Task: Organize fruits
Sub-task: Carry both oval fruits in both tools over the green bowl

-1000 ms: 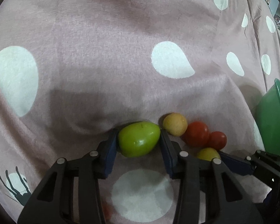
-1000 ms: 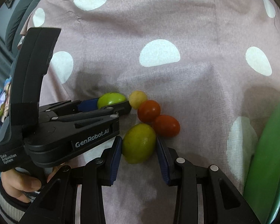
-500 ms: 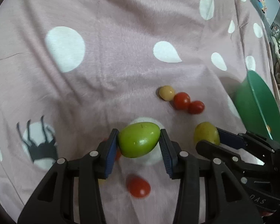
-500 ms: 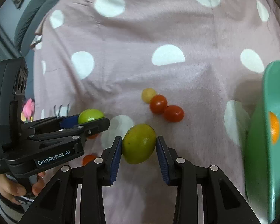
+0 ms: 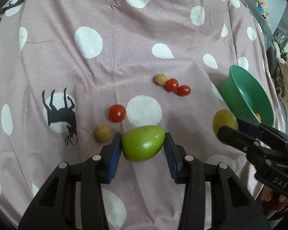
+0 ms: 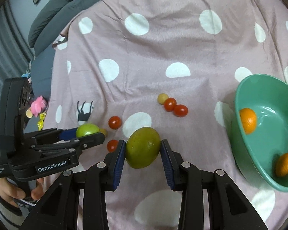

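My left gripper (image 5: 143, 146) is shut on a bright green fruit (image 5: 143, 145), held above the pink dotted cloth. My right gripper (image 6: 142, 150) is shut on a yellow-green fruit (image 6: 143, 149), also lifted; it shows in the left wrist view (image 5: 223, 121) next to the green bowl (image 5: 240, 88). The bowl (image 6: 245, 143) lies tilted at the right and holds two oranges (image 6: 247, 120). On the cloth lie a yellow fruit (image 6: 162, 98) touching two red tomatoes (image 6: 175, 107), and nearer red tomatoes (image 6: 115, 122).
A tan fruit (image 5: 102, 132) and a red tomato (image 5: 117, 113) lie just ahead of the left gripper. The cloth (image 5: 124, 57) covers the whole surface. Grey cushions (image 6: 53, 15) lie beyond the cloth's far left edge.
Both grippers have risen and pulled back from the cloth, each carrying its fruit. The fruit cluster now looks smaller and farther, and the bowl with its oranges has come into view.
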The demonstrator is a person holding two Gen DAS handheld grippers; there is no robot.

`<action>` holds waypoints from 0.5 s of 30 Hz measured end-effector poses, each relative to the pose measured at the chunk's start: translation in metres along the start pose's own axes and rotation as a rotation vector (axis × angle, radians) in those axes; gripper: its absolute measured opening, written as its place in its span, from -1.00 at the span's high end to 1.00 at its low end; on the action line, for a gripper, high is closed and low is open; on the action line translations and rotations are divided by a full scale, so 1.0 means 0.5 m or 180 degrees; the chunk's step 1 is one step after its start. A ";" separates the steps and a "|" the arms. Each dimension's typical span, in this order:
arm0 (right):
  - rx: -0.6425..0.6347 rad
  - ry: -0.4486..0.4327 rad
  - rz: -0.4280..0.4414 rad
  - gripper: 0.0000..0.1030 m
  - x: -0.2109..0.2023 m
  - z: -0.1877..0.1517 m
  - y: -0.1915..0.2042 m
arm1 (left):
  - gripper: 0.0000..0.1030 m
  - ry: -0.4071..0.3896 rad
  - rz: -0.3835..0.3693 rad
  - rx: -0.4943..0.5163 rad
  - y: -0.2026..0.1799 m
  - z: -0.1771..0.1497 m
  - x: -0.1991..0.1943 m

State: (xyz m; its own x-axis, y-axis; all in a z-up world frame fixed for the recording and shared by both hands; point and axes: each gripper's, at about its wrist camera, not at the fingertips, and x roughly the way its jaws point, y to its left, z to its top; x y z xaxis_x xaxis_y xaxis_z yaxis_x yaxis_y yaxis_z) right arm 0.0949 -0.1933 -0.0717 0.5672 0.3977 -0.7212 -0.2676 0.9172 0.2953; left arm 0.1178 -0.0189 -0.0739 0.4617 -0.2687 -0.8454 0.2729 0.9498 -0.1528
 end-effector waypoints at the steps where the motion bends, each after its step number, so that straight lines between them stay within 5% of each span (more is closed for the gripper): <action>1: 0.0000 -0.0017 -0.0002 0.25 -0.007 -0.002 0.000 | 0.16 0.0008 0.0005 0.0004 -0.004 -0.002 -0.001; 15: 0.0274 -0.0359 -0.0276 0.25 -0.115 -0.010 -0.099 | 0.16 -0.0112 -0.0216 0.0481 -0.175 0.054 -0.028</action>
State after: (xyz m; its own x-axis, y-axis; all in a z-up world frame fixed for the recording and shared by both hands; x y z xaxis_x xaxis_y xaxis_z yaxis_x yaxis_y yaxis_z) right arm 0.0714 -0.2617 -0.0479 0.6704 0.3130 -0.6727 -0.1488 0.9450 0.2913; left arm 0.1104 -0.1025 -0.0348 0.4663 -0.3394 -0.8169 0.4270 0.8951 -0.1281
